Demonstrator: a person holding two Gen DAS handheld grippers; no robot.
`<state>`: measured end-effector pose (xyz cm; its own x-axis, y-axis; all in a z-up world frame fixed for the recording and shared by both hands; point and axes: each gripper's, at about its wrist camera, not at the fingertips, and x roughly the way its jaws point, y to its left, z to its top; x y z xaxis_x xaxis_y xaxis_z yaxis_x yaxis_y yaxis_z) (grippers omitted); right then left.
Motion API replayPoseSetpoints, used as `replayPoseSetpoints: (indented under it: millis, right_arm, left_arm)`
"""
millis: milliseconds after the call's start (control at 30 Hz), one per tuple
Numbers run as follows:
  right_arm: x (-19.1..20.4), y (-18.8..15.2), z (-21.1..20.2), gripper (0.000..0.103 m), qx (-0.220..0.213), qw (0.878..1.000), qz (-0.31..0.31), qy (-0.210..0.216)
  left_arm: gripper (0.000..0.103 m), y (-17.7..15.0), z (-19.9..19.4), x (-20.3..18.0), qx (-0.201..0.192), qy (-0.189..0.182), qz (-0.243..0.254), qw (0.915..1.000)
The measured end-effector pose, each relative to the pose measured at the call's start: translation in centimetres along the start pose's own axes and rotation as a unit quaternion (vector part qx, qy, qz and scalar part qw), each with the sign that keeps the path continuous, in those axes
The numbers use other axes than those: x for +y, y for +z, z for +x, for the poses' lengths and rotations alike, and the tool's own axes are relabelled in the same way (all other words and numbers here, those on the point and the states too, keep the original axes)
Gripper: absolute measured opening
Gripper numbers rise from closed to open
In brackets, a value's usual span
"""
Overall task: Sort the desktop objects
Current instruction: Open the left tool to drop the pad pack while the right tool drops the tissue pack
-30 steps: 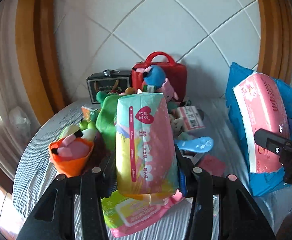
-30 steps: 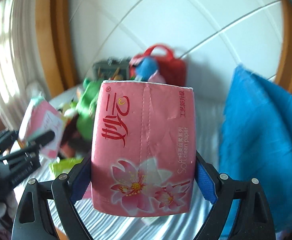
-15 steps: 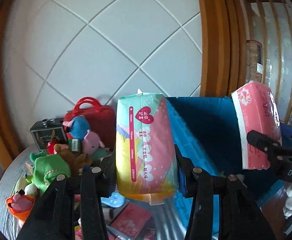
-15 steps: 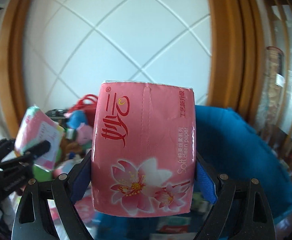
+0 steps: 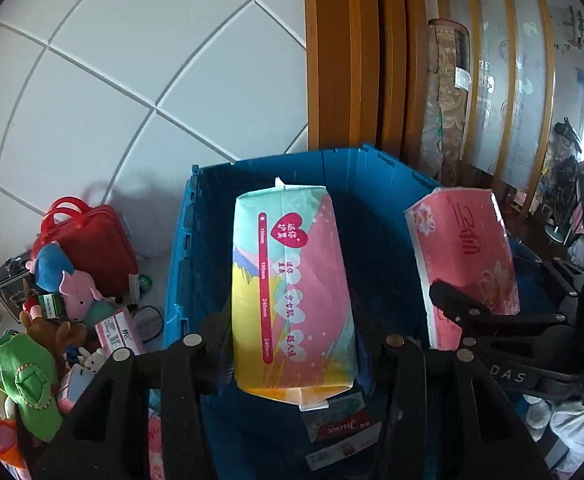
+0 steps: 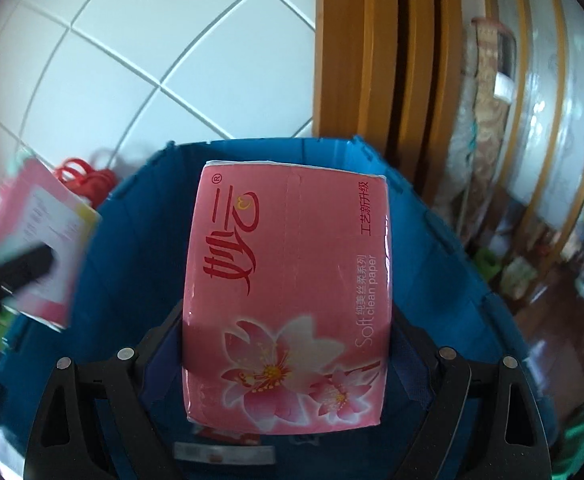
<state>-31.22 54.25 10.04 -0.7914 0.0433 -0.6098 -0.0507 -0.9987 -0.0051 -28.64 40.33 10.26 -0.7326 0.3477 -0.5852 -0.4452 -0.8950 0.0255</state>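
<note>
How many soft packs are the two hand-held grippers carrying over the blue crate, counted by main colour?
Pastel, mint and pink with yellow base: 1, the sanitary pad pack in the left hand-held gripper.
Pink with flower print: 1, the tissue pack in the right hand-held gripper.
Total: 2, both over the blue crate.

Both held packs hang over the open blue plastic crate (image 5: 196,248): pastel sanitary-pad pack (image 5: 292,292) left, pink tissue pack (image 5: 463,256) right; plush toys (image 5: 52,320) lie left of the crate.
</note>
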Motion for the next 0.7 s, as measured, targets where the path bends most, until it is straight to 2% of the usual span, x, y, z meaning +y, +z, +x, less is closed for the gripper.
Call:
replayPoseSetpoints:
  millis: [67, 167, 467, 600, 700]
  right_arm:
    - [0.0, 0.3, 0.4, 0.091, 0.007, 1.0, -0.004, -0.019]
    - [0.1, 0.2, 0.9, 0.091, 0.022, 1.0, -0.007, -0.011]
    - [-0.5, -0.1, 2.9, 0.091, 0.045, 0.998, -0.029, -0.039]
    - [-0.6, 0.0, 3.2, 0.091, 0.054, 0.997, -0.027, -0.038]
    - [-0.6, -0.1, 3.2, 0.091, 0.055, 0.997, -0.028, -0.038]
  left_arm:
    - [0.046, -0.1, 1.2, -0.5, 0.019, 0.008, 0.001, 0.9998]
    - [0.046, -0.3, 2.3, -0.9, 0.04, 0.018, -0.002, 0.999]
    - [0.05, -0.5, 3.2, -0.9, 0.058, 0.032, 0.0, 0.9978]
    - [0.073, -0.4, 3.1, -0.8, 0.053, 0.042, 0.0, 0.9977]
    - [0.076, -0.4, 3.1, -0.7, 0.049, 0.045, -0.001, 0.9978]
